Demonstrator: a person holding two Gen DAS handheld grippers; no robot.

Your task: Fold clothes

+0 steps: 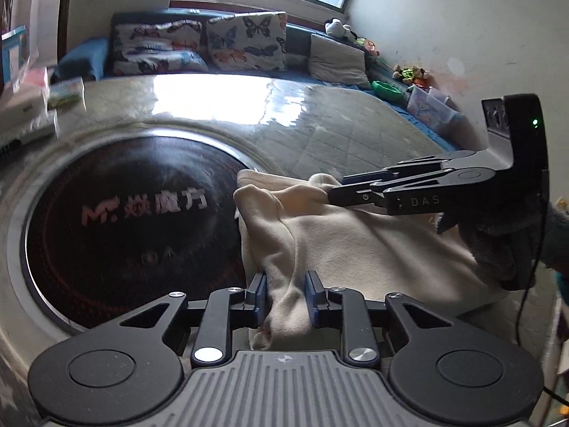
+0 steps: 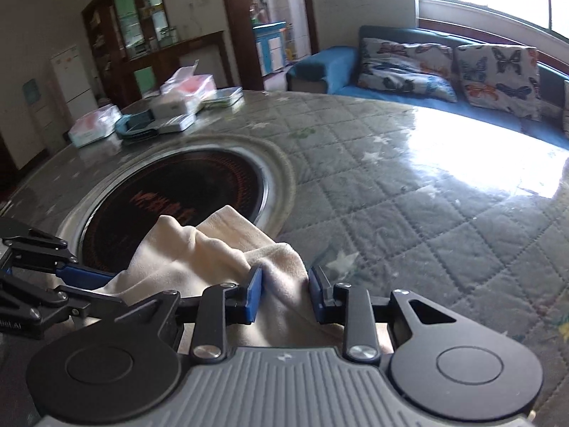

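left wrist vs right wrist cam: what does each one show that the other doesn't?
Left wrist only: the right gripper seen from the side, pinching a far fold of the cream garment; a toy panda on the sofa.

Right wrist only: the wooden cabinet, the doorway, and the stack of boxes on the table.

Both: the cream garment bunched between each camera's own pads, the left gripper, the black round cooktop, the quilted table cover and butterfly cushions.
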